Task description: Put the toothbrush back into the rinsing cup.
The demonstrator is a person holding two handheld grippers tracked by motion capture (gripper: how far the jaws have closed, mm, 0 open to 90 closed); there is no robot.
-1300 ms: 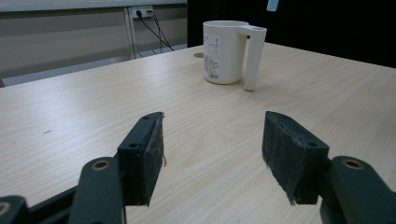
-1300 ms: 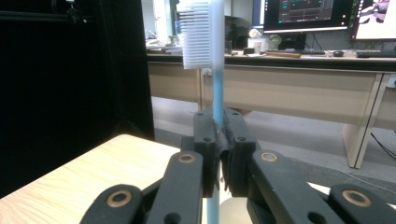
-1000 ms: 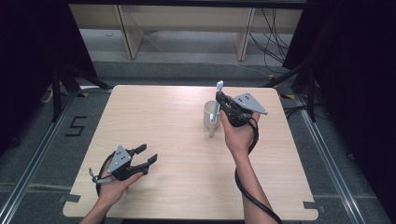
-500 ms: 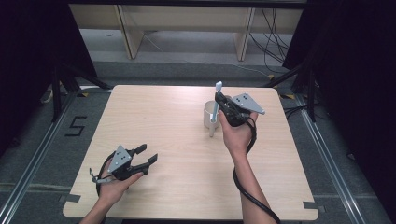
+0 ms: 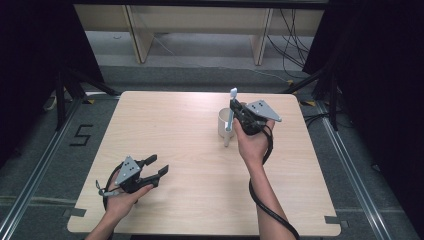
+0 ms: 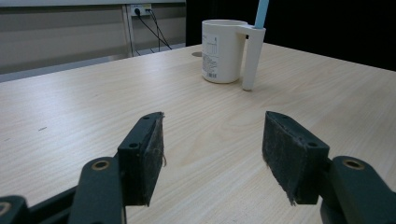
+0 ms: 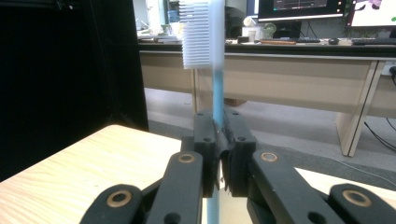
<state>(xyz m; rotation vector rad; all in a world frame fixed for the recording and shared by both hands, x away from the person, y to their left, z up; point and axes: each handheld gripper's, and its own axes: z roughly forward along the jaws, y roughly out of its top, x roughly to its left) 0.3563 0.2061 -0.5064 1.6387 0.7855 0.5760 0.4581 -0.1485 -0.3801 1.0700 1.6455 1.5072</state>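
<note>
A toothbrush (image 7: 213, 60) with a pale blue shaft and white bristles stands upright, head up, and my right gripper (image 7: 218, 140) is shut on its shaft. From above, that gripper (image 5: 234, 114) hovers at the right side of a white mug (image 5: 222, 123), with the toothbrush (image 5: 232, 95) rising over the rim. The brush's lower end sits by the mug's straight white handle (image 6: 250, 58); I cannot tell if it is inside the mug (image 6: 220, 51). My left gripper (image 5: 159, 165) rests open at the near left, its pads (image 6: 144, 156) apart with nothing between them, pointing toward the mug.
The light wooden table (image 5: 165, 125) carries the mug alone. A black cable (image 5: 265, 205) trails from the right gripper along the forearm. Dark curtains flank the table, and a wooden bench frame (image 5: 200, 20) stands on the floor beyond the far edge.
The right gripper and the toothbrush have drifted very slightly to the left beside the mug. The left gripper has stayed where it was.
</note>
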